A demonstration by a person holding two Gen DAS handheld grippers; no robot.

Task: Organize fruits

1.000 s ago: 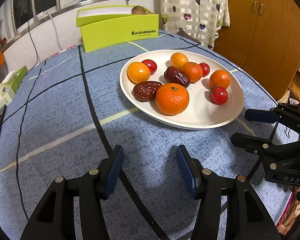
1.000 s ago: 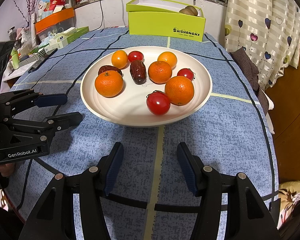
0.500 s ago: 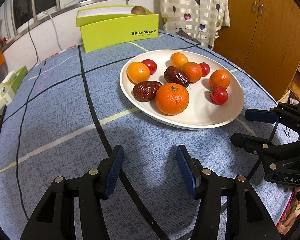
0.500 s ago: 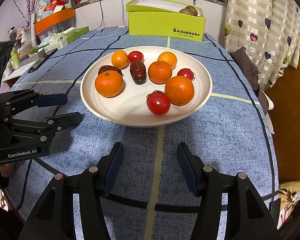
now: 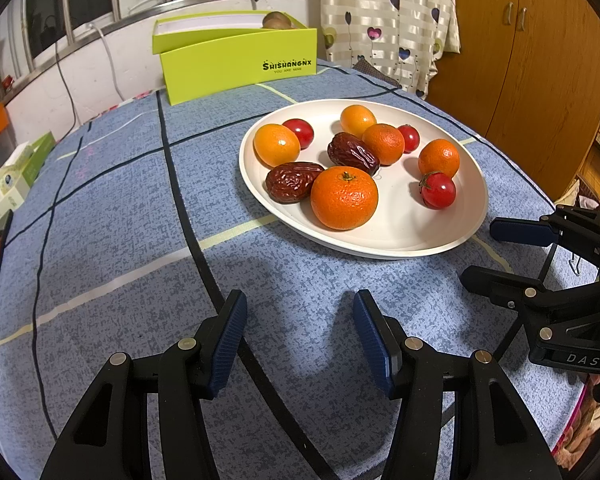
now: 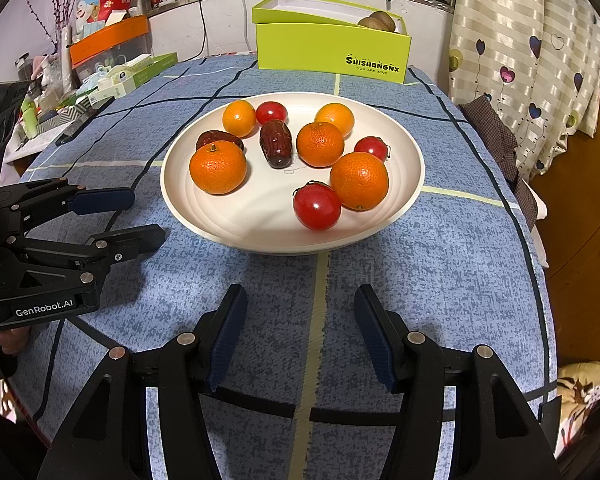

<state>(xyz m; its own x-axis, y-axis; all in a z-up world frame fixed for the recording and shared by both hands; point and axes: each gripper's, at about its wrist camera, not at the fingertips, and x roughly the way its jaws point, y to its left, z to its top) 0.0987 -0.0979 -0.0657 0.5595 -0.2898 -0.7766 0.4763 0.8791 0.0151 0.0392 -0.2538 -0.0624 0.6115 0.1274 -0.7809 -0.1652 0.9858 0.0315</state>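
A white plate (image 5: 400, 236) (image 6: 236, 224) on the blue checked tablecloth holds several oranges, such as the big one (image 5: 344, 197) (image 6: 217, 166), three cherry tomatoes, such as the nearest (image 5: 438, 189) (image 6: 317, 207), and two dark red dates (image 5: 293, 181) (image 6: 275, 143). My left gripper (image 5: 298, 306) (image 6: 144, 216) is open and empty, short of the plate's left side. My right gripper (image 6: 298, 304) (image 5: 480, 250) is open and empty, in front of the plate's near rim.
A lime-green open box (image 5: 236, 62) (image 6: 332, 50) with kiwis (image 6: 378, 21) stands behind the plate. Cartons and clutter (image 6: 112, 76) and a dark phone (image 6: 85, 120) lie at the left table edge. A curtain (image 6: 532, 48) and wooden wardrobe (image 5: 532, 60) stand to the right.
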